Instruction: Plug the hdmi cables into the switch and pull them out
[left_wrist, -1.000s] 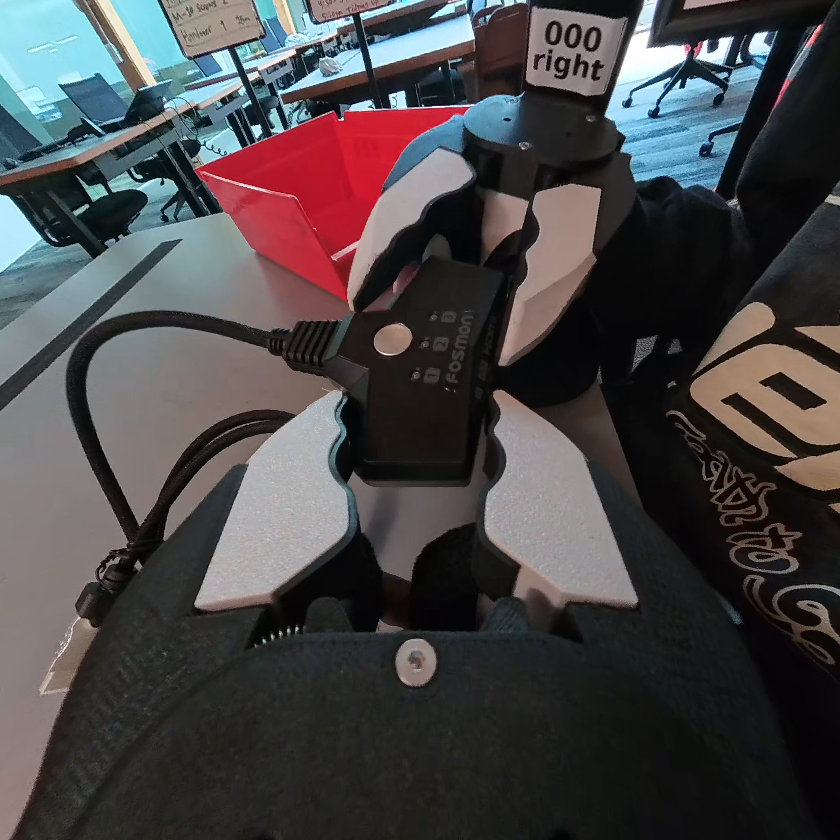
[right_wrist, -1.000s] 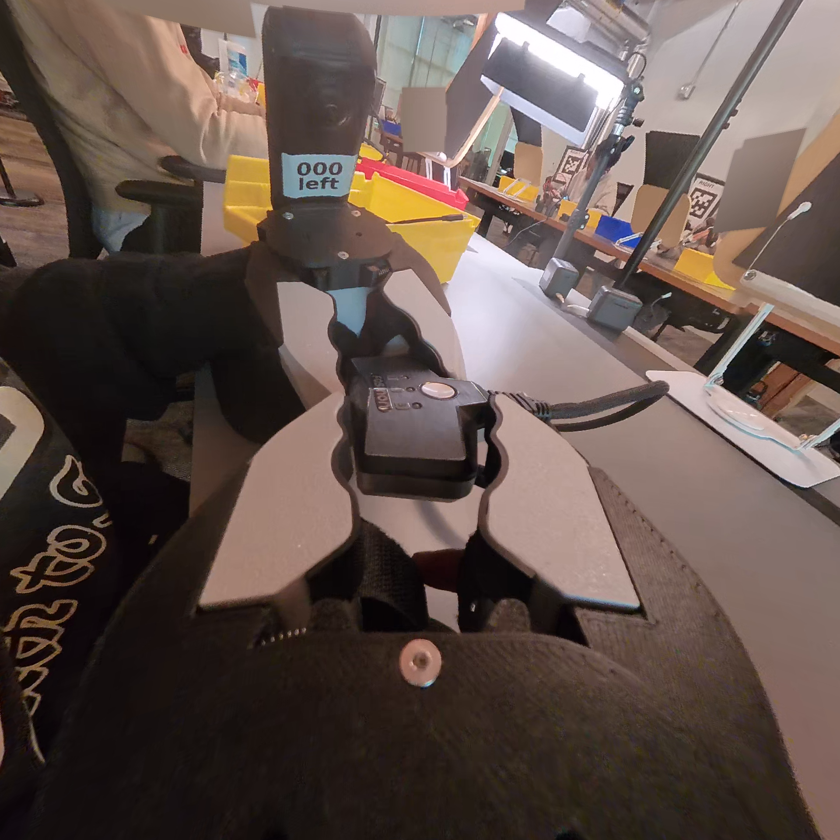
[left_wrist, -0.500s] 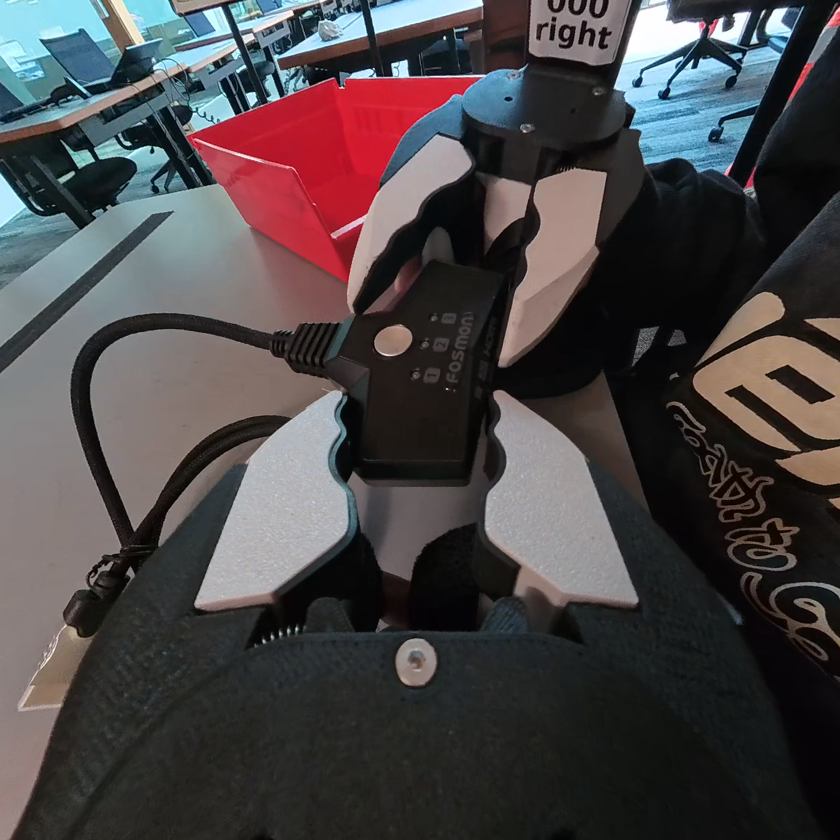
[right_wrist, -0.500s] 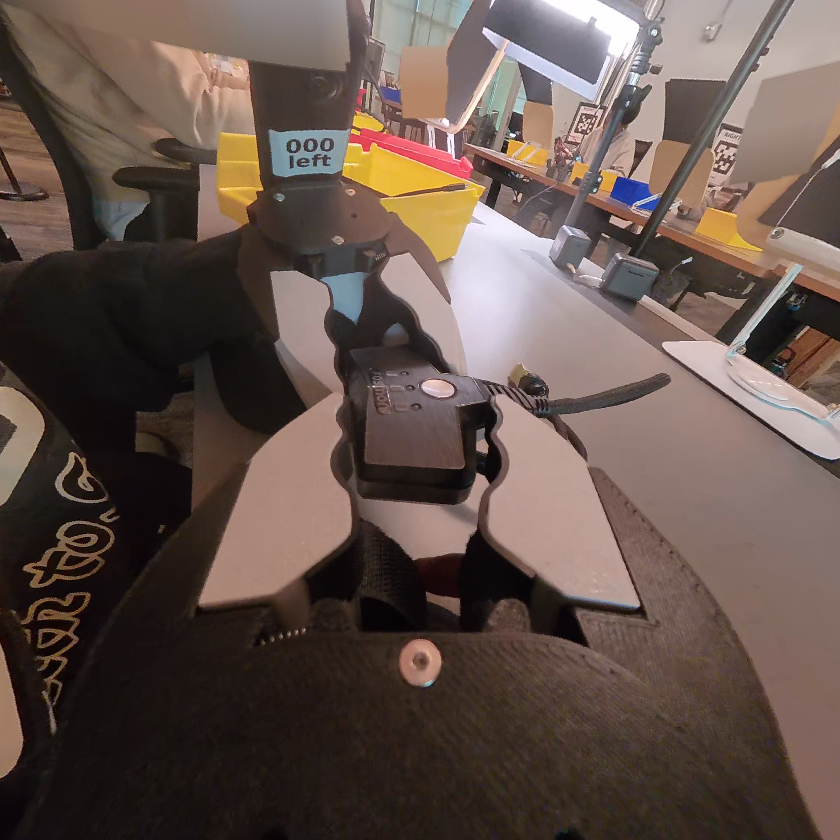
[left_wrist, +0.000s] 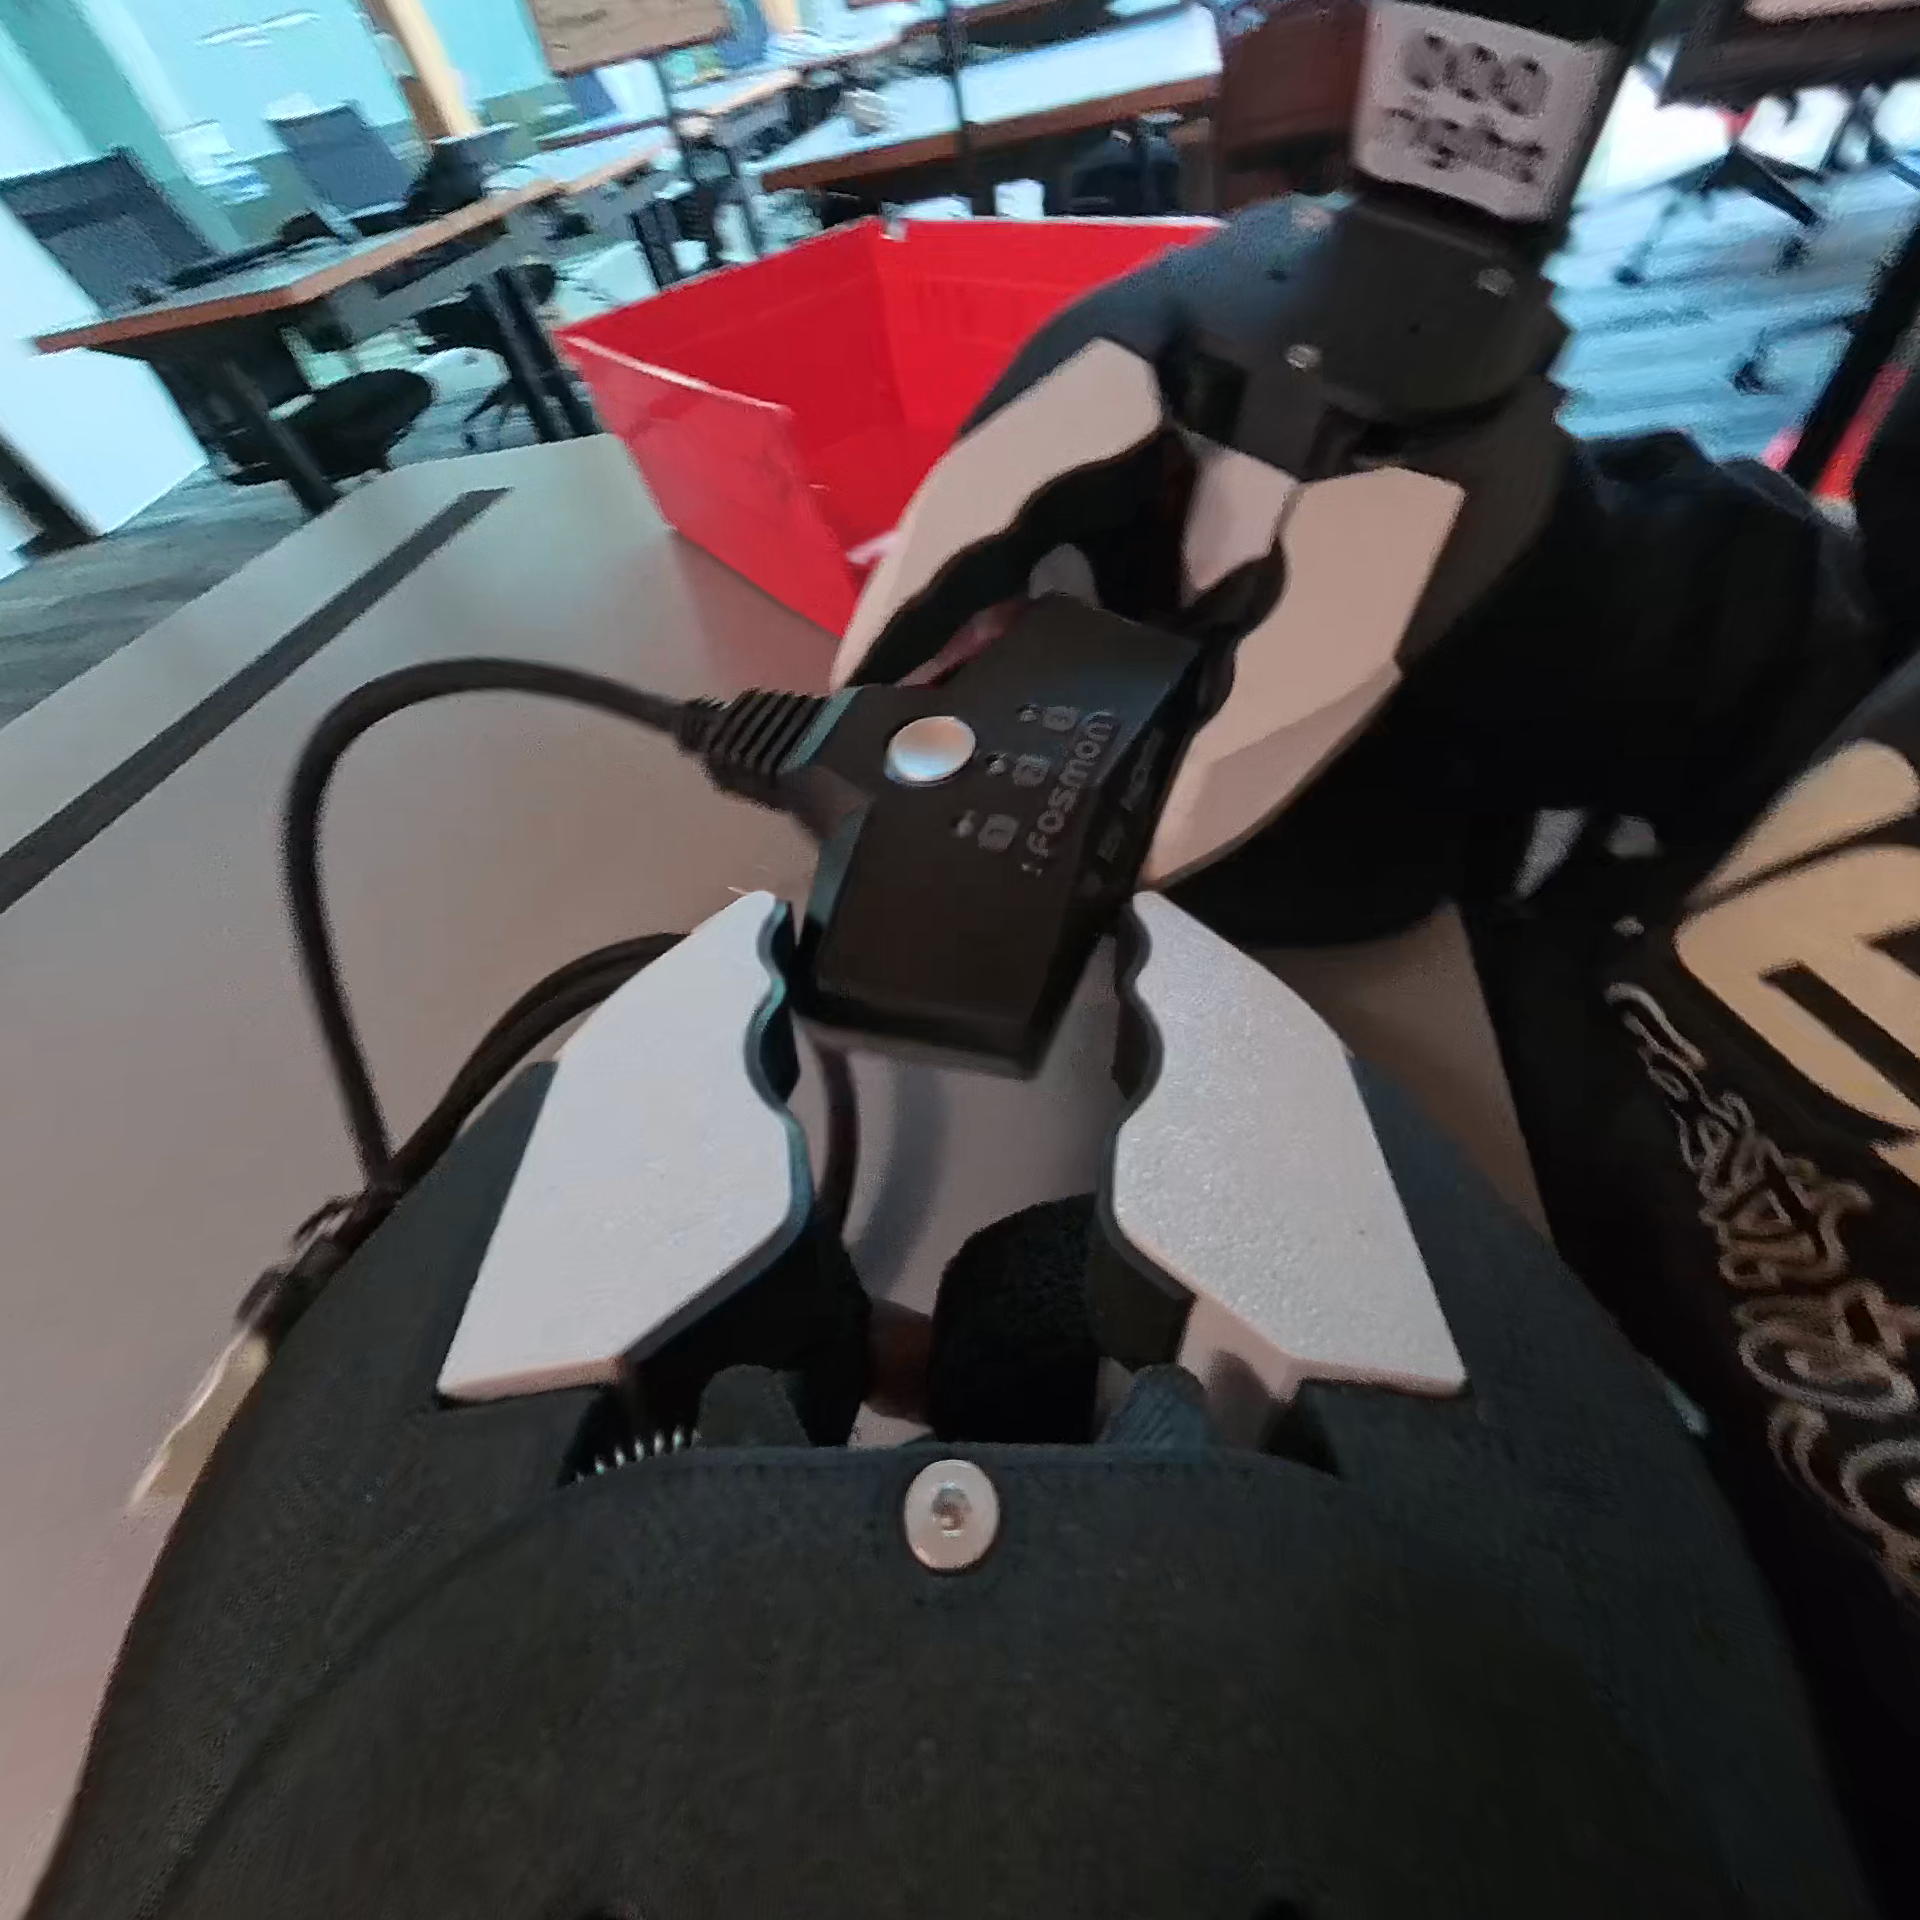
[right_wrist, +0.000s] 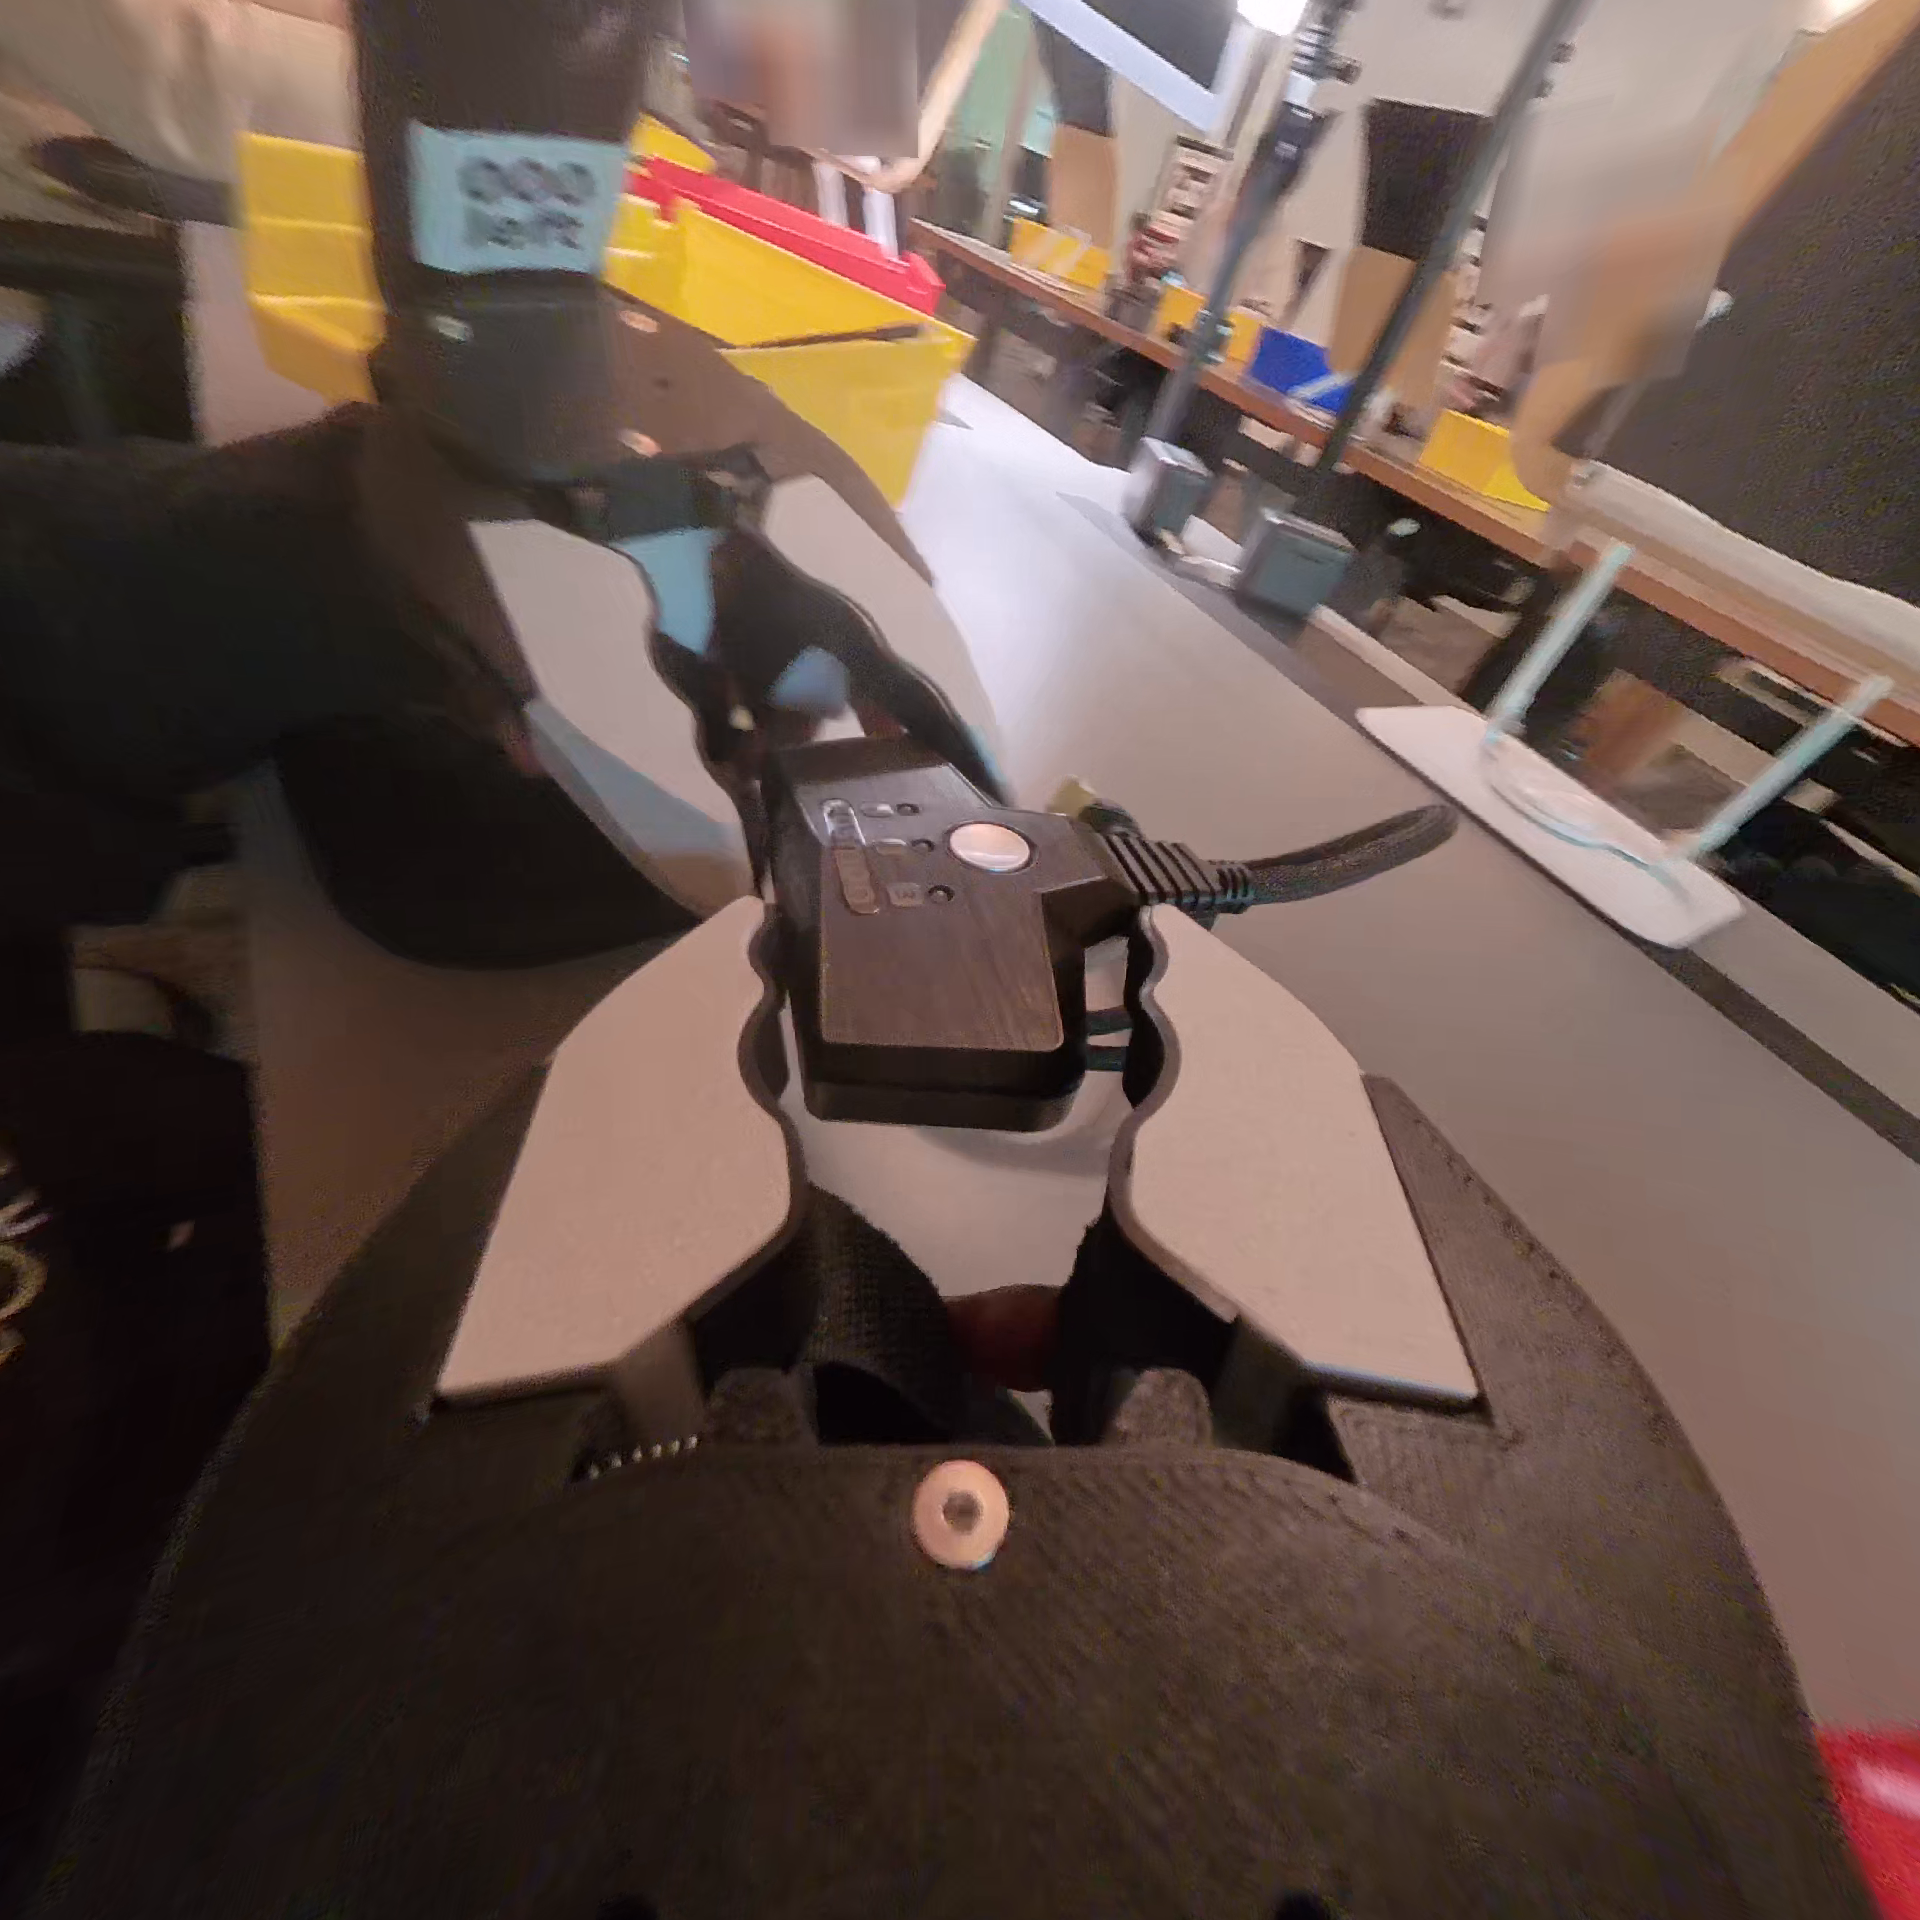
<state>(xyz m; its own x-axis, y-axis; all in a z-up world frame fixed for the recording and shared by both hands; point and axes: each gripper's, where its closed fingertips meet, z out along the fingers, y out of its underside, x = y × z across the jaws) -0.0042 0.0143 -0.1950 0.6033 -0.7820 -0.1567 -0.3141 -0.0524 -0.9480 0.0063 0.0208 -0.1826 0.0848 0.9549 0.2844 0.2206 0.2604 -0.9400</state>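
Switch held between both grippers, now tilted and on the move

The small black plastic HDMI switch (left_wrist: 966, 831) with its round silver button hangs above the grey table (left_wrist: 208, 831), pinched at one end by the left gripper (left_wrist: 951, 997) and at the other by the right gripper (right_wrist: 951, 1029). Half a second ago it sat level; now it is skewed and the frames blur — likely repositioning. Its braided black cable (left_wrist: 416, 696) remains attached, with the red plastic bin (left_wrist: 831, 343) behind.

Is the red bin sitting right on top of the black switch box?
No, the red bin stands on the table behind the black switch box, apart from it.
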